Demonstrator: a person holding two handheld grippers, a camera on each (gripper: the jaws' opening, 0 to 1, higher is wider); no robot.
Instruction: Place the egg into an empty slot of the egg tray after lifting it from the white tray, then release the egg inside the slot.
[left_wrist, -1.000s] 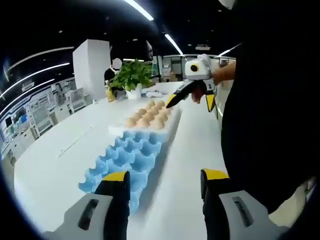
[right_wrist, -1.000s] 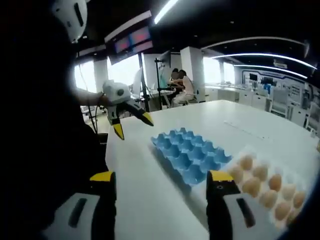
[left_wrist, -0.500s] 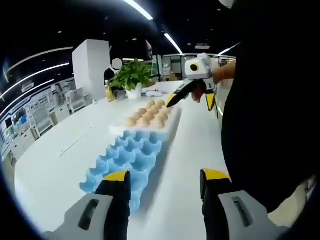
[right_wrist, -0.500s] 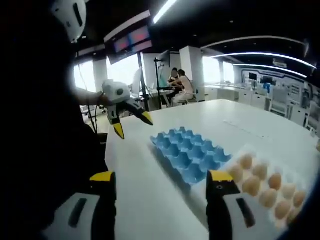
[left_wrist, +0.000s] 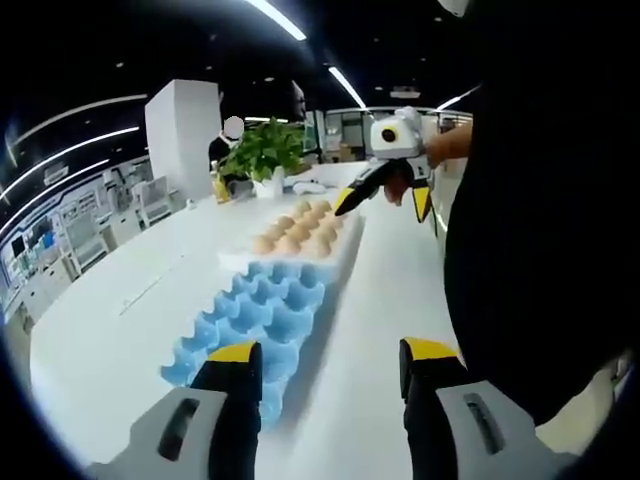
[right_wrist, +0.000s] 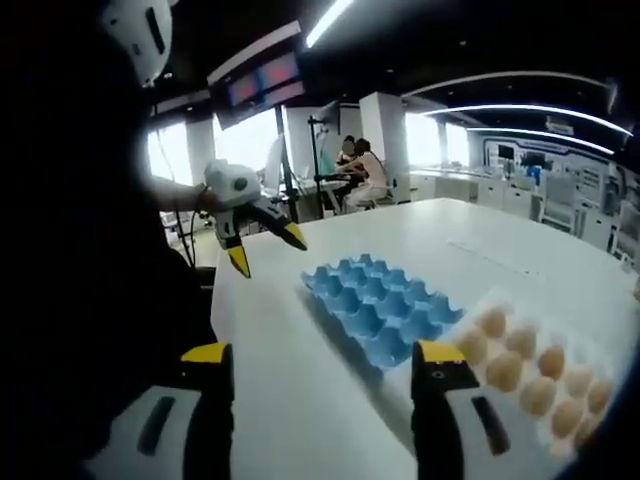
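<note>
Lying lengthwise tableward: egg tray (left_wrist: 256, 318)

- We see the blue egg tray (left_wrist: 255, 315) lying flat, its moulded slots all empty.
- Touching its far end, the white tray (left_wrist: 300, 243) lies flat too.
- It carries rows of tan eggs (left_wrist: 296, 232), resting upright in their cups.

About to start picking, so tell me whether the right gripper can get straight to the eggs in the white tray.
Probably yes. The right gripper is open and empty, and the eggs lie uncovered in the white tray just ahead of its jaws, with nothing between them.
</note>
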